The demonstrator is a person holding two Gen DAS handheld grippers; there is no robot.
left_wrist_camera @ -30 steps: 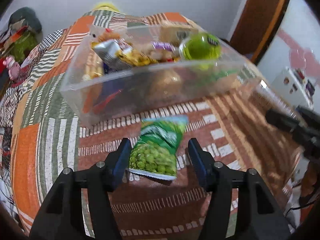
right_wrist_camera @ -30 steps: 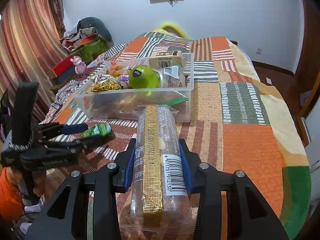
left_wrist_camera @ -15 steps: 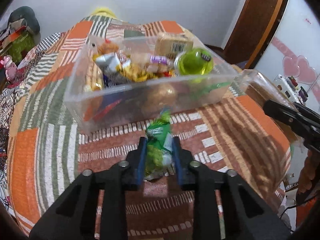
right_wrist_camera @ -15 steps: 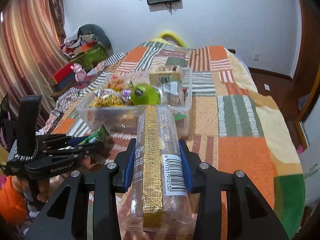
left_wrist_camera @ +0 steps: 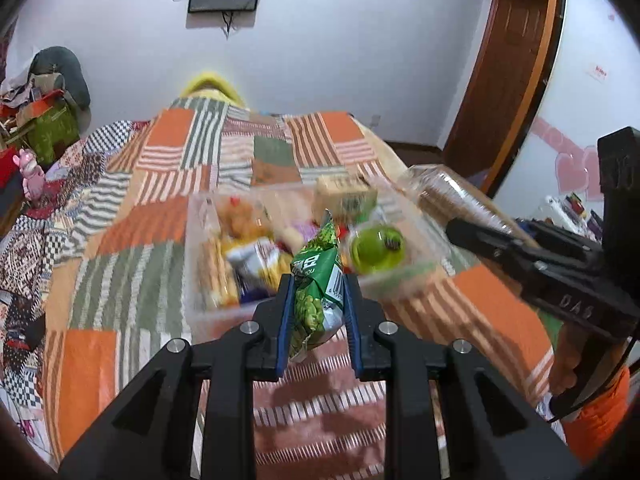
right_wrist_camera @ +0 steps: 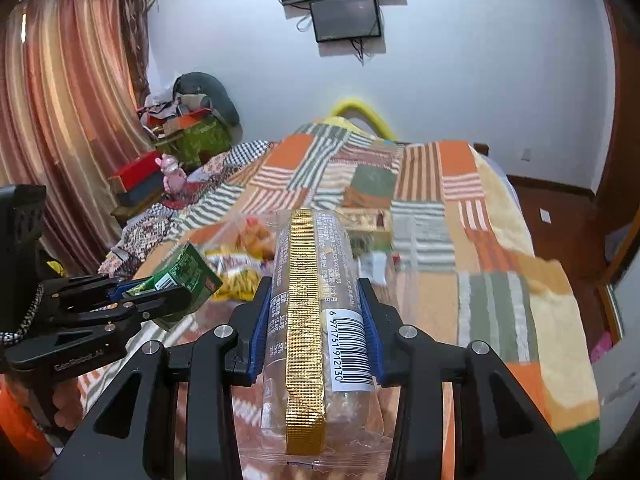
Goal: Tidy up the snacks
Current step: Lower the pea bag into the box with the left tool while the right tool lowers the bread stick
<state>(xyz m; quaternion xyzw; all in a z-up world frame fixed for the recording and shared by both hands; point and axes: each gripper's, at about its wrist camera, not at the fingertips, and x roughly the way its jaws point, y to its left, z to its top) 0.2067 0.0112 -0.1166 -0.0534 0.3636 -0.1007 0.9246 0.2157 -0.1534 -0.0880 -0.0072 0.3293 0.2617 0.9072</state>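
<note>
My left gripper (left_wrist_camera: 316, 288) is shut on a green pea snack packet (left_wrist_camera: 318, 292) and holds it up in the air, just in front of the clear plastic bin (left_wrist_camera: 200, 280). The bin holds several snacks and a green ball-shaped container (left_wrist_camera: 376, 246). My right gripper (right_wrist_camera: 316, 300) is shut on a long clear biscuit packet with a gold strip (right_wrist_camera: 308, 308), held above the bed near the bin. The left gripper with the green packet (right_wrist_camera: 184, 276) shows at left in the right wrist view. The right gripper and the biscuit packet (left_wrist_camera: 452, 196) show at right in the left wrist view.
The bin sits on a patchwork quilt (left_wrist_camera: 132, 264) covering the bed. Piled boxes and a pink toy (right_wrist_camera: 172, 172) stand by the curtain at left. A wooden door frame (left_wrist_camera: 504, 92) is at right. A screen (right_wrist_camera: 346, 18) hangs on the far wall.
My left gripper closed on the green packet on the quilt and lifted it toward the bin. My right gripper rose with the biscuit packet still held.
</note>
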